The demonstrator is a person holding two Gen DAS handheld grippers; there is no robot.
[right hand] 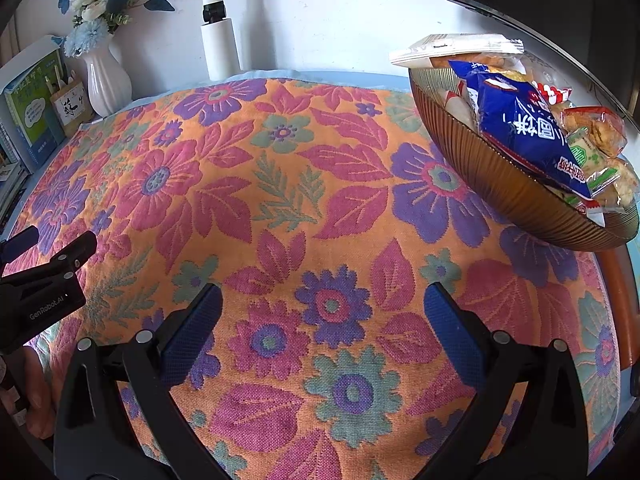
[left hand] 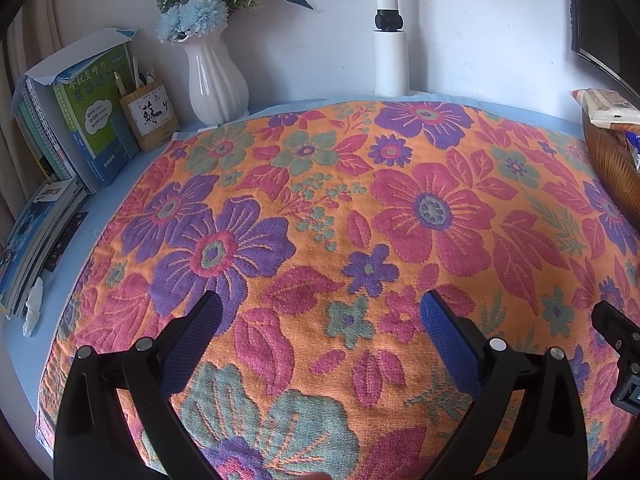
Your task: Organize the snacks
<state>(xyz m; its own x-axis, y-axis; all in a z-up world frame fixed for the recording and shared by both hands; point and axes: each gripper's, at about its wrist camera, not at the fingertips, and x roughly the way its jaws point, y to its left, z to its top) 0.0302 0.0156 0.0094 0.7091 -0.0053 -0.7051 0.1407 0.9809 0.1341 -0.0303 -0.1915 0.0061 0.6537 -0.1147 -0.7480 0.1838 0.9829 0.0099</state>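
An amber ribbed bowl (right hand: 500, 184) stands at the right of the floral cloth (right hand: 280, 200), heaped with snack packets: a big blue bag (right hand: 520, 128), a white packet (right hand: 456, 46) on the far rim, and clear packs of biscuits (right hand: 596, 128). Its edge shows as the bowl (left hand: 608, 160) in the left wrist view. My right gripper (right hand: 322, 304) hovers open over bare cloth, left of and nearer than the bowl. My left gripper (left hand: 320, 310) is open over the cloth (left hand: 320, 200), nothing between its blue pads. Each gripper shows in the other's view: left gripper (right hand: 48, 248), right gripper (left hand: 616, 328).
Along the back wall stand a white vase (left hand: 214, 80) of blue and white flowers, a pen holder (left hand: 152, 116), leaning books (left hand: 80, 128) and a white lamp post (left hand: 390, 56). A dark monitor (right hand: 560, 8) hangs behind the bowl. A hand (right hand: 36, 392) shows at lower left.
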